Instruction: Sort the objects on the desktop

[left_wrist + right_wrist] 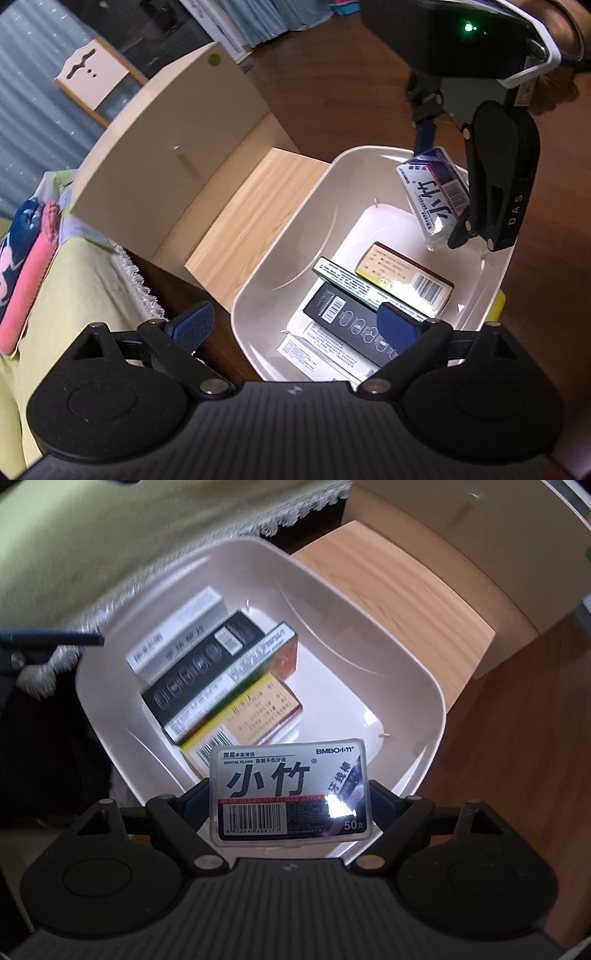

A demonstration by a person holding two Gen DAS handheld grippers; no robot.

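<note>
A white plastic bin (295,236) (369,672) sits on the dark wooden floor and holds several boxes: a black one (347,325) (199,664), a green-edged one (354,284), a yellow and tan one (402,277) (258,709) and a white one (177,635). My right gripper (290,794) (439,192) is shut on a clear dental floss case (288,790) (436,192), held above the bin's far corner. My left gripper (295,328) hovers open over the bin's near rim, with nothing between its fingers.
A pale wooden cabinet (173,147) with a light wood step (251,221) (399,590) stands against the bin. A green cloth with white fringe (74,288) (129,546) lies to one side. Dark wooden floor (332,92) lies beyond.
</note>
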